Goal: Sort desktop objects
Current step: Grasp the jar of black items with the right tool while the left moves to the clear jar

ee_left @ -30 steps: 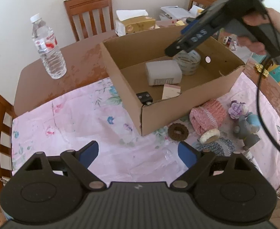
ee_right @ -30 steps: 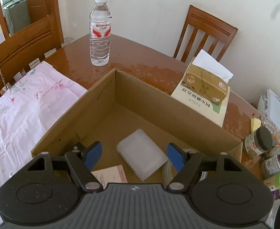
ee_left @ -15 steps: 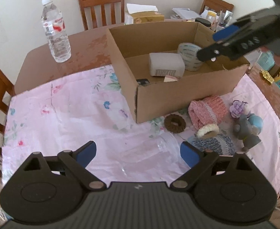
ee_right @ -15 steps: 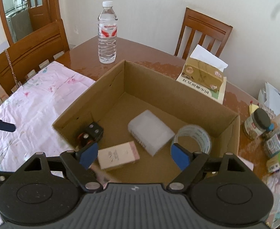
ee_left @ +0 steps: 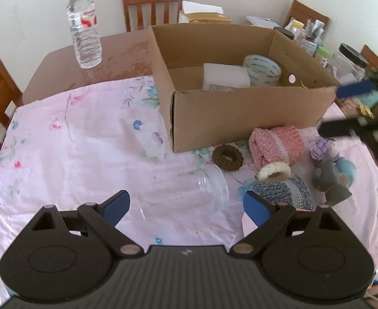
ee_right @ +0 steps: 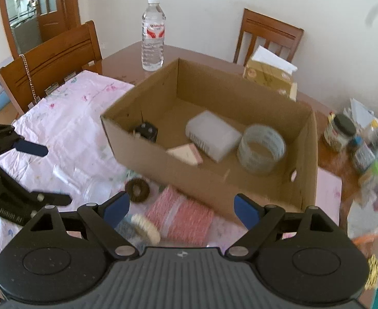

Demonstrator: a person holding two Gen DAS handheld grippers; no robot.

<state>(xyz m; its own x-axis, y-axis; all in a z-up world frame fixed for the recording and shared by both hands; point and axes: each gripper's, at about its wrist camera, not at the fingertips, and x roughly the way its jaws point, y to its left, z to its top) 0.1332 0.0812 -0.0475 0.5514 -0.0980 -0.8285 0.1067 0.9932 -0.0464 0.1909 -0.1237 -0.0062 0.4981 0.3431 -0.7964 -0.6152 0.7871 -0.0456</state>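
Note:
My left gripper [ee_left: 186, 206] stands open low over the pink cloth, and a clear plastic jar [ee_left: 186, 193] lies on its side between the fingers, untouched. My right gripper [ee_right: 182, 207] hangs in front of the cardboard box [ee_right: 214, 177]. Its jaws are opening with nothing pressed between them. A pink knitted roll [ee_right: 181, 219] lies on the cloth under the gap. The box holds a white block [ee_right: 212, 134], a tape roll [ee_right: 261, 152], a small pink card box [ee_right: 186, 153] and a black part [ee_right: 145, 130]. A brown ring [ee_left: 227, 157], a cream ring [ee_left: 274, 171], a blue-grey knitted roll [ee_left: 281, 193] and a plush toy [ee_left: 328, 172] lie near the box.
A water bottle [ee_left: 85, 31] stands on the bare wooden table [ee_left: 60, 72] behind the cloth. A tissue box [ee_right: 268, 74] sits behind the cardboard box. Jars and bottles [ee_right: 343, 131] crowd the right end. Wooden chairs [ee_right: 49, 61] ring the table.
My right gripper has drawn back out of the box to its near side, its jaws spreading wider. My left gripper has sunk toward the cloth and the clear jar now lies between its fingers.

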